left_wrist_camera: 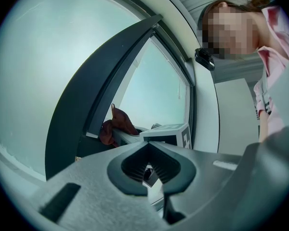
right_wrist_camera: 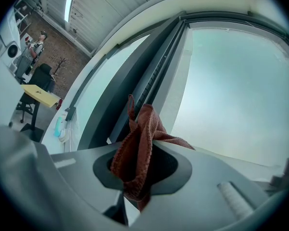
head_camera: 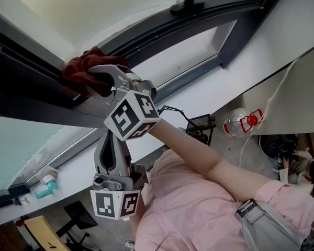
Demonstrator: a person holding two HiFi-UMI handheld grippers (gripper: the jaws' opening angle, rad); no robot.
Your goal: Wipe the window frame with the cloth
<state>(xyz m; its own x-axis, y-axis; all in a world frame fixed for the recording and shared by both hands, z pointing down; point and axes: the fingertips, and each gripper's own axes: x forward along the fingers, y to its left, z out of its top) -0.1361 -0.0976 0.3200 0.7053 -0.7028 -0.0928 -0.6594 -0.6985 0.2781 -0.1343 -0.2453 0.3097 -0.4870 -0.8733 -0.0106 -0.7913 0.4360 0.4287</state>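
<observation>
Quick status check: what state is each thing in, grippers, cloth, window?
cloth: bunched, pressed against the window frame.
right gripper: shut on the cloth.
left gripper: shut, nothing between its jaws.
window handle: lying along the frame.

In the head view my right gripper buries its jaw tips in the cloth, so I cannot see where they end. My left gripper, at 7 o'clock, has its jaw tips covered by the right one's marker cube. The window frame runs off the edge at 9 and at 1 o'clock. In the right gripper view, the cloth's lower end vanishes between my jaws. The teal things on the sill at 8 o'clock are too small to name.
</observation>
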